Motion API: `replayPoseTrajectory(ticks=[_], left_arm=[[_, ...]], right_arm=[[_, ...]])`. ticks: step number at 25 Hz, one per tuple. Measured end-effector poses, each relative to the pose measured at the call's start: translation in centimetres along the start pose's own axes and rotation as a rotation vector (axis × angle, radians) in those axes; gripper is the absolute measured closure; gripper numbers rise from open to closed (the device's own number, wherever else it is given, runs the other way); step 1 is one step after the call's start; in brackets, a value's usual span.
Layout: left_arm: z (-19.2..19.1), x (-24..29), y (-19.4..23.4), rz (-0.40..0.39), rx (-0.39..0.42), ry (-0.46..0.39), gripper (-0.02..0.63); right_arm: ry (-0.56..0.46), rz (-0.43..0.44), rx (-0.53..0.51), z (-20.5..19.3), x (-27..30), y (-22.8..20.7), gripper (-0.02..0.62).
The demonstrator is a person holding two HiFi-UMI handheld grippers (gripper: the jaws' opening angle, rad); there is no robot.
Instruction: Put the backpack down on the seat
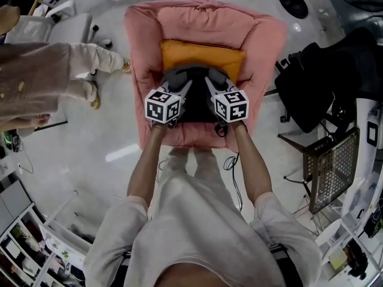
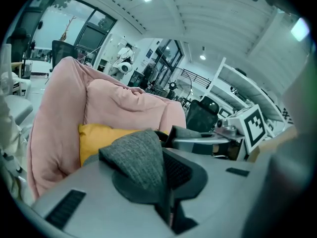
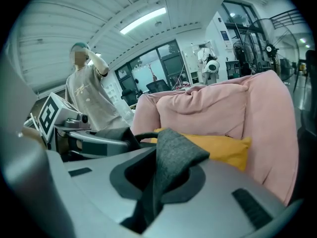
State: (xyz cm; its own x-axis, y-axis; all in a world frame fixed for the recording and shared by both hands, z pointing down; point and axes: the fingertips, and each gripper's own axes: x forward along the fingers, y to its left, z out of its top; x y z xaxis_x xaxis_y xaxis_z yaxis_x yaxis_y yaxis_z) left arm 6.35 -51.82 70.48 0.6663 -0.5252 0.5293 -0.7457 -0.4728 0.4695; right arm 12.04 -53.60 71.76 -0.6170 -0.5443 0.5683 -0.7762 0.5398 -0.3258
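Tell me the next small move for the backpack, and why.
Probably lower both together onto the seat of the pink armchair: the left gripper and right gripper are each shut on grey fabric of the backpack, which hangs directly over it, before the yellow cushion.

The backpack lies mostly hidden under the left gripper and right gripper; its shape is hard to tell. It seems to cover the lower edge of the cushion, and a bystander is cut off at left.
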Motion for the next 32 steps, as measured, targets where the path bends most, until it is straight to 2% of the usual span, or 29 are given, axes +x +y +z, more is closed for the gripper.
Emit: replayPoseTrajectory(ticks=[3,6,8,10,13,18,20,26,32], left_arm=[[-0.9,-0.3,-0.2,0.006,-0.003,0.022,0.562],[-2.9,-0.6,0.0,0.022,-0.004,0.073,0.459],[-4.4,-1.0,0.0,0.032,-0.01,0.103,0.417],[-5.8,-1.3,0.0,0.043,-0.011,0.124,0.393],[-7.1,-2.0,0.2,0.066,-0.017,0.135,0.369],[-7.6,-3.4,0.7,0.118,-0.004,0.122,0.344],[-7.6,-3.9,0.6,0.127,0.001,0.113,0.34],[-6.9,-6.2,0.4,0.16,0.028,0.072,0.339],[-4.6,-9.3,-1.0,0.19,0.086,-0.021,0.341]], right_arm=[[0.002,0.012,0.002,-0.4,-0.3,0.4,0.539],[0.027,0.016,-0.004,-1.6,-0.4,0.9,0.497],[0.05,0.019,-0.013,-2.6,-0.5,1.3,0.464],[0.071,0.021,-0.02,-3.6,-0.7,1.5,0.434],[0.091,0.023,-0.024,-4.9,-1.0,1.9,0.354],[0.097,-0.001,-0.024,-6.6,-1.9,2.1,0.21],[0.093,-0.019,-0.022,-7.0,-2.5,2.0,0.175],[0.056,-0.071,-0.024,-6.7,-5.1,1.8,0.173],[-0.038,-0.131,-0.056,-4.0,-8.6,2.6,0.221]])
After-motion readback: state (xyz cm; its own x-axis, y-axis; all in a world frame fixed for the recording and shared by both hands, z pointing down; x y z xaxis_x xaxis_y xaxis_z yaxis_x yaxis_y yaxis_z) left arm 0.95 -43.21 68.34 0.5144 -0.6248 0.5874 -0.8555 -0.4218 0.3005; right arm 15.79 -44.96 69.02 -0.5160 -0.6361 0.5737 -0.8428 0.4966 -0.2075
